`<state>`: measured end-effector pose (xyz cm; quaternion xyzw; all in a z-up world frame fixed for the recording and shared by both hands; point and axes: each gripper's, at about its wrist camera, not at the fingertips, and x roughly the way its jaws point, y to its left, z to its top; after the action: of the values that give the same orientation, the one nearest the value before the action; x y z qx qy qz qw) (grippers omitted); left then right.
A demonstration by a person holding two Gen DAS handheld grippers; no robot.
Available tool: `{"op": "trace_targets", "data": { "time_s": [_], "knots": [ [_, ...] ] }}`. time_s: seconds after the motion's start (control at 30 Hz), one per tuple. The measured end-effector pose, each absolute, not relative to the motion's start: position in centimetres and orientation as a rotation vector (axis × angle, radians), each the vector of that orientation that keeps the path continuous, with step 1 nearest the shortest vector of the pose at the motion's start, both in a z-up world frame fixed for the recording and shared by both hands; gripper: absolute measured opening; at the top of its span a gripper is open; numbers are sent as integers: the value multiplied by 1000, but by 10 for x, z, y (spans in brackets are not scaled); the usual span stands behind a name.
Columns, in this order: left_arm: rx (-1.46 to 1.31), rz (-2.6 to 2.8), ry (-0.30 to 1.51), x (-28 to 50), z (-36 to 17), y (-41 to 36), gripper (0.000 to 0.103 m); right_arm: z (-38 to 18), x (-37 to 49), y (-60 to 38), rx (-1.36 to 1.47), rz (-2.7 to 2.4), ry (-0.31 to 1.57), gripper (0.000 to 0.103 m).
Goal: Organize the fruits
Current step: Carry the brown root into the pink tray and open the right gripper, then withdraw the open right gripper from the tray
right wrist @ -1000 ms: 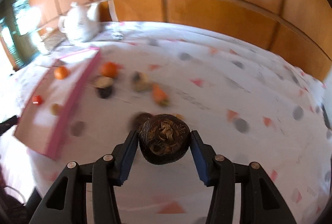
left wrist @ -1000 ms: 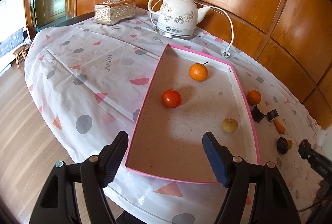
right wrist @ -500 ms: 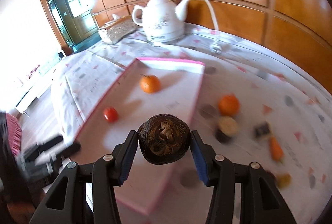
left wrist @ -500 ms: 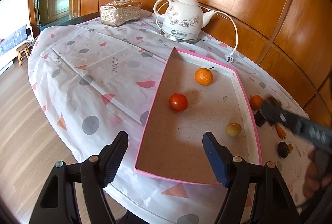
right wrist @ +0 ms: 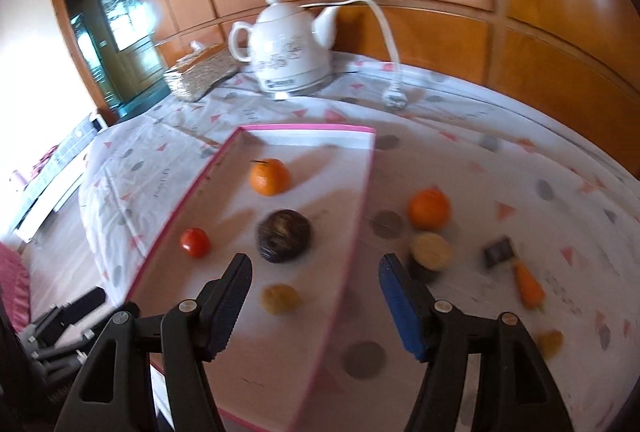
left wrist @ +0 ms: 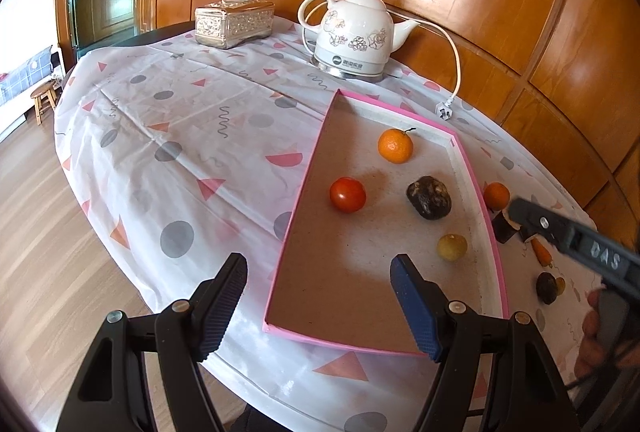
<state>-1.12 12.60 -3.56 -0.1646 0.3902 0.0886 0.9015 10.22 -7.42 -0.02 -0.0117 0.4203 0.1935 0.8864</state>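
The right gripper (right wrist: 316, 296) is opening its fingers and they grasp nothing, the dark fruit (right wrist: 284, 236) lies released in the pink tray (right wrist: 356, 232) just ahead of them, so next comes the orange (right wrist: 429, 209) right of the fingers, while the left gripper (left wrist: 318, 302) waits released.

A dark wrinkled fruit (left wrist: 429, 197) is lying in the pink tray (left wrist: 478, 192), between an orange (left wrist: 395, 145), tomato (left wrist: 347, 194) and yellow fruit (left wrist: 452, 247).

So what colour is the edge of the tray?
Pink. The tray has a bright pink rim all round, clearest in the left wrist view.
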Motion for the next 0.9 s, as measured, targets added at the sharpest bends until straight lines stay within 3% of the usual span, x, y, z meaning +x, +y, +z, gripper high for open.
{"op": "trace_targets", "data": {
  "time_s": [0.9],
  "knots": [
    [-238,132,784,-14,-21,98,75,-27,25,-265,109,-191,821,67]
  ]
}}
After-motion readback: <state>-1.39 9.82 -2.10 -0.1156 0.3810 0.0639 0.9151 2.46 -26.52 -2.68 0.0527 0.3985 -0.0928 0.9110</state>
